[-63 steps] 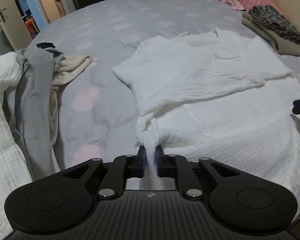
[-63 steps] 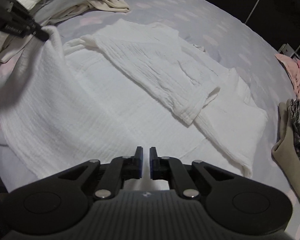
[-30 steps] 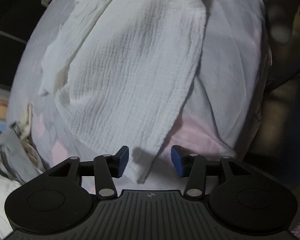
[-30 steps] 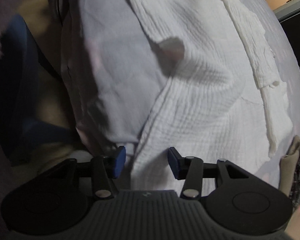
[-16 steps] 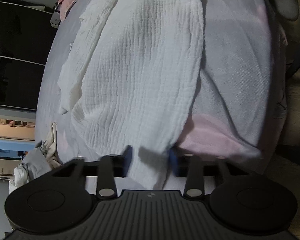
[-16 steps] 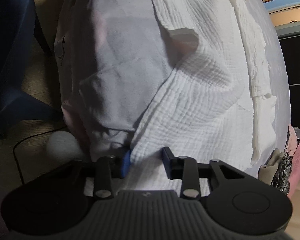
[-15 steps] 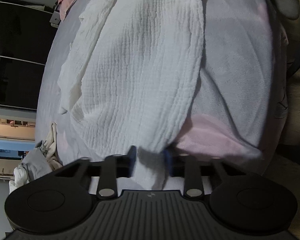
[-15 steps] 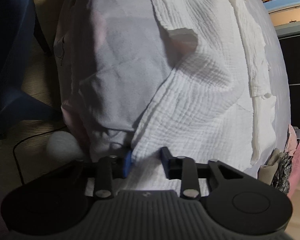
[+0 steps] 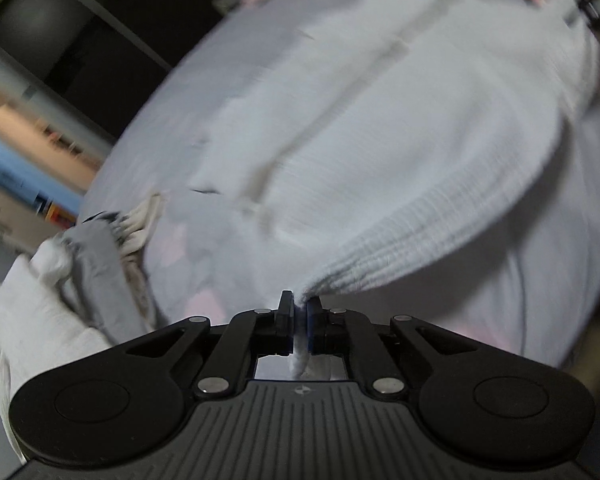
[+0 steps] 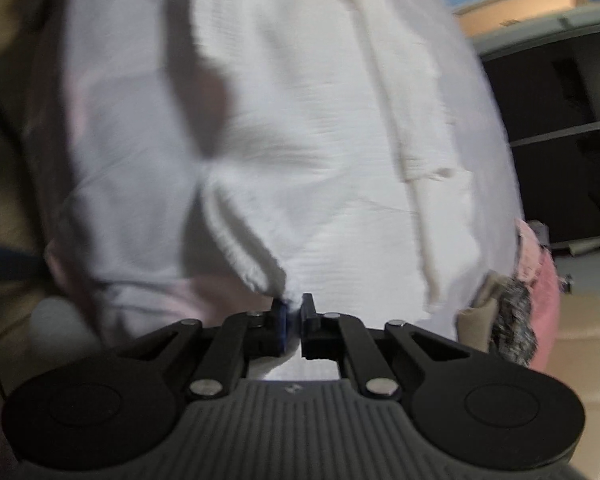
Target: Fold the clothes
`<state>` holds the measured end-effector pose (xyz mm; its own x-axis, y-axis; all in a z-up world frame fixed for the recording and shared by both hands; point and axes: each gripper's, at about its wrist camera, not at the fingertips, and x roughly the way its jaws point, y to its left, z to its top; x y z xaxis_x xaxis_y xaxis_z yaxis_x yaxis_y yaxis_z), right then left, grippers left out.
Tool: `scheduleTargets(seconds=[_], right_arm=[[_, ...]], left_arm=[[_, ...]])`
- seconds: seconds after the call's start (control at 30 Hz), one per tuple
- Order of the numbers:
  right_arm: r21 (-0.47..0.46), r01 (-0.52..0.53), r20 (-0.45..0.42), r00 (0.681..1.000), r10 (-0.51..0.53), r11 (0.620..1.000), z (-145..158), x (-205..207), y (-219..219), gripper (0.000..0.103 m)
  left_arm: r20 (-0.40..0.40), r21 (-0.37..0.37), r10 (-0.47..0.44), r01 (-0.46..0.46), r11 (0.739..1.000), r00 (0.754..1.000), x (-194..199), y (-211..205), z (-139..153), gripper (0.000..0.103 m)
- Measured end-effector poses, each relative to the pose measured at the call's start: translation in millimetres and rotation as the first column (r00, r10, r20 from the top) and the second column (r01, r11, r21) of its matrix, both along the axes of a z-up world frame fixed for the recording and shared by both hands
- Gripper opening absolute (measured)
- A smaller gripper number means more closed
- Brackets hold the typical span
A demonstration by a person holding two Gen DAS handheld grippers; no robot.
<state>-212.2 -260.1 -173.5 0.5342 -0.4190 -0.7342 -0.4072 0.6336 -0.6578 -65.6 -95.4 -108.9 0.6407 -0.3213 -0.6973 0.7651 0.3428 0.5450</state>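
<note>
Because a fold needs both hem corners lifted together, the left gripper (image 9: 299, 310) and right gripper (image 10: 293, 309) each pinch the white crinkled cotton garment (image 9: 380, 152) at six o'clock, jaws closed on cloth.

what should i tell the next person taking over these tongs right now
Left tongs: shut on a hem corner of the white shirt.
Right tongs: shut on the other hem corner of it.
The shirt lies spread on the bed, its near edge lifted off the cover. Unfolded laundry sits to the left, folded clothes to the right.
Done: both corners gripped.
Left: probably carry the hem toward the collar, lay it flat, let go.
</note>
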Motion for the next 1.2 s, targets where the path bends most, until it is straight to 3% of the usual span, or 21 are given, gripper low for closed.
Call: scheduleTargets(seconds=[0.2, 0.47, 0.7, 0.83, 1.2], right_arm=[[0.009, 0.111, 0.167, 0.98, -0.111, 0.994, 39, 15, -23, 0.007], [0.009, 0.207, 0.326, 0.924, -0.198, 0.978, 85, 45, -66, 0.006], [-0.049, 0.216, 0.416, 0.892, -0.177, 0.975, 119, 85, -97, 0.006], [-0.025, 0.216, 0.423, 0.887, -0.185, 0.976, 135, 120, -120, 0.006], [0.046, 0.294, 0.395, 0.872, -0.288, 0.955, 134, 216, -180, 0.007]], left_arm=[[-0.053, -0.186, 0.081, -0.089, 0.978, 0.995, 23, 0, 49, 0.003], [-0.07, -0.312, 0.114, -0.13, 0.941, 0.991, 58, -14, 98, 0.003], [-0.038, -0.332, 0.124, -0.129, 0.934, 0.992, 105, -43, 130, 0.003], [-0.049, -0.309, 0.161, -0.169, 0.936, 0.986, 143, -65, 134, 0.003], [-0.054, -0.265, 0.201, -0.209, 0.941, 0.978, 229, -128, 105, 0.003]])
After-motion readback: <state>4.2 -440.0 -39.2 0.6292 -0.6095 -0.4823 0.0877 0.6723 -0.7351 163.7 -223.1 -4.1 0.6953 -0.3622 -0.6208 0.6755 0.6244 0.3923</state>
